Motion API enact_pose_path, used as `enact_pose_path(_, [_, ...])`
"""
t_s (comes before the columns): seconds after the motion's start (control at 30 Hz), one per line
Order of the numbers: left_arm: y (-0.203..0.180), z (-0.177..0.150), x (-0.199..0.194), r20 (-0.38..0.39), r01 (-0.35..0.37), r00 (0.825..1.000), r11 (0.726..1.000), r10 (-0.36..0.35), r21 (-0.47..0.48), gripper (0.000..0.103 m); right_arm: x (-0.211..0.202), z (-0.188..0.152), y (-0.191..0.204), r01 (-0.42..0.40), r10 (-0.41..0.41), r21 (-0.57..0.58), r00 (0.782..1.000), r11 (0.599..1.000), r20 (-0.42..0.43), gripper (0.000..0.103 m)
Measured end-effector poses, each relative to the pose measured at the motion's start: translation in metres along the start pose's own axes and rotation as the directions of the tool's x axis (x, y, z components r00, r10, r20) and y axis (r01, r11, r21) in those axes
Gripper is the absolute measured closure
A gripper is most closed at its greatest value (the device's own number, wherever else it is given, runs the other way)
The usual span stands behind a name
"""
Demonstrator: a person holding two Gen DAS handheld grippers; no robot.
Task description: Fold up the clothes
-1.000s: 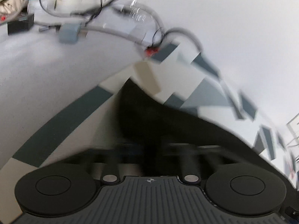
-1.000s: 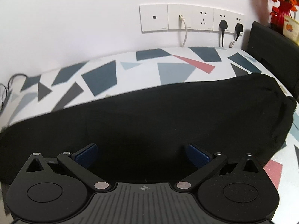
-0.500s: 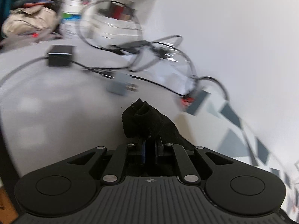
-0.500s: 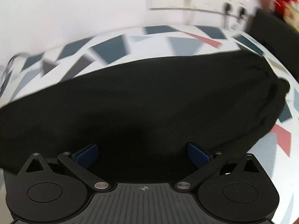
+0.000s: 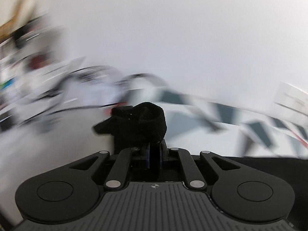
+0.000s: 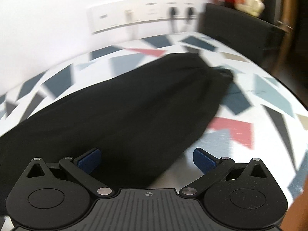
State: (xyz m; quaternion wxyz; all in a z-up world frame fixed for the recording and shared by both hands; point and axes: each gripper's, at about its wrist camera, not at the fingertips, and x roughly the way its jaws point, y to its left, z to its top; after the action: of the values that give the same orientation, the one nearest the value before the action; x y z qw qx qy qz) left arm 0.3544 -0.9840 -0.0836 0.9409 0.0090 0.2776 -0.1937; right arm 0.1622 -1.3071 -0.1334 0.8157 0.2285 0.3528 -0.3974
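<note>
Patterned tabletop (image 6: pixel 240 130); left tool (image 5: pixel 154 152) pinches black garment (image 5: pixel 138 123); right tool (image 6: pixel 147 159) gapes above it.

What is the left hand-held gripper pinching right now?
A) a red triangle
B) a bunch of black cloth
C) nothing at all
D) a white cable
B: the left hand-held gripper has its jaws closed on a bunched corner of the black cloth, which sticks up just past its fingers.

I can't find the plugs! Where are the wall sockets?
In the right wrist view, the wall sockets sit on the white wall at the top, just behind the patterned table and beyond the black garment.
</note>
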Motion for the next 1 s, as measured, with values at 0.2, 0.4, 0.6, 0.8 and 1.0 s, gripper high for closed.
enact_pose_path(0.2, [-0.134, -0.04, 0.027, -0.265, 0.405, 0.906, 0.86, -0.332, 0.309, 0.053, -0.006, -0.003, -0.038, 0.051, -0.051, 0.049, 0.999, 0.997, 0.011, 0.001])
enact_pose_path(0.4, [-0.13, -0.055, 0.002, -0.263, 0.456, 0.886, 0.82, -0.382, 0.346, 0.033, -0.015, -0.007, -0.044, 0.033, -0.034, 0.056, 0.999, 0.998, 0.026, 0.001])
enact_pose_path(0.6, [-0.053, -0.033, 0.0, -0.222, 0.271, 0.947, 0.949, -0.232, 0.16, 0.025, -0.017, -0.004, -0.016, -0.104, 0.104, 0.003, 0.993, 0.995, 0.054, 0.001])
enact_pose_path(0.8, [-0.013, -0.051, 0.009, -0.304, 0.132, 0.948, 0.985, -0.093, 0.11, 0.025, -0.002, 0.005, 0.011, -0.135, 0.135, -0.007, 0.991, 0.991, 0.014, 0.001])
enact_pose_path(1.0, [-0.016, -0.064, 0.007, -0.311, 0.126, 0.948, 0.98, -0.072, 0.156, 0.024, 0.008, 0.001, 0.007, -0.069, 0.069, -0.001, 0.997, 0.998, -0.023, 0.001])
